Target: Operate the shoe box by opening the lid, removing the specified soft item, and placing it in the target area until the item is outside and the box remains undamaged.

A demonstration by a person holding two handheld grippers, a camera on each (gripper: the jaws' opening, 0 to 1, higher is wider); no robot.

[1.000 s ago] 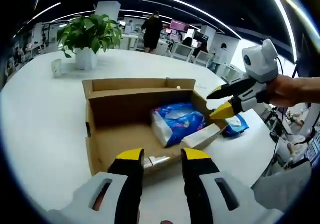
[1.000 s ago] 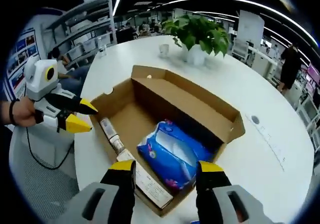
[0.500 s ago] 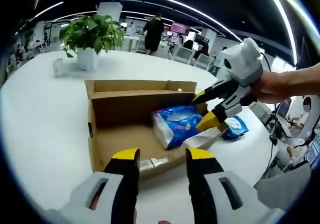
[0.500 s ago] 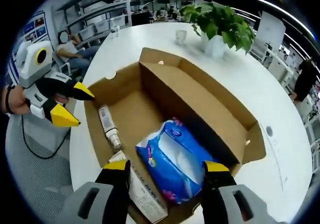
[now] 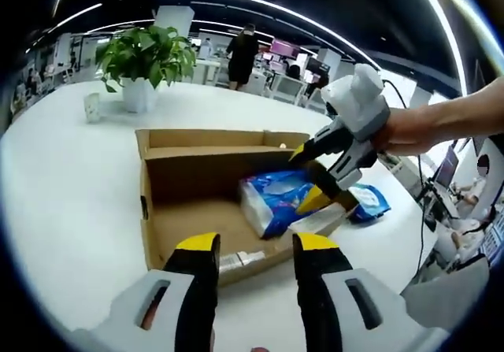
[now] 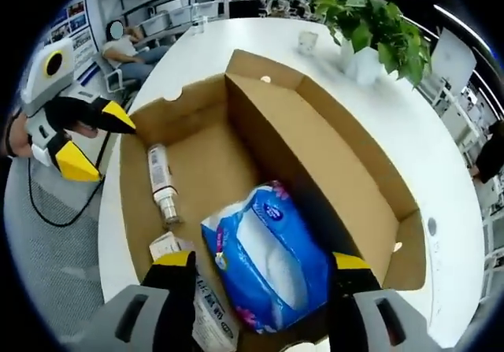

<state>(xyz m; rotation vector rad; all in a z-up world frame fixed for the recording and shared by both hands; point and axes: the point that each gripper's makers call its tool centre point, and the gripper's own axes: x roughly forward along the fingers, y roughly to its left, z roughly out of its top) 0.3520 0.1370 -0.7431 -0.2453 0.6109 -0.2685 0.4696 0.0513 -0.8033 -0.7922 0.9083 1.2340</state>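
The open cardboard shoe box (image 5: 157, 202) (image 6: 331, 155) lies on a white table. Inside it is a soft blue-and-white tissue pack (image 5: 272, 198) (image 6: 268, 257), beside a white carton (image 5: 319, 220) (image 6: 205, 313) and a small bottle (image 5: 240, 257) (image 6: 161, 183). My right gripper (image 5: 311, 179) (image 6: 260, 264) is open, low over the box, with a jaw on either side of the blue pack. My left gripper (image 5: 256, 246) (image 6: 83, 139) is open with nothing in it, held outside the box at its near edge.
A second blue pack (image 5: 370, 202) lies on the table past the box's right end. A potted plant (image 5: 146, 53) (image 6: 378, 21) and a small cup (image 5: 92, 106) (image 6: 309, 41) stand behind the box. People sit and stand in the office beyond.
My right gripper has come down and in over the box, onto the blue pack. The left gripper has hardly moved.
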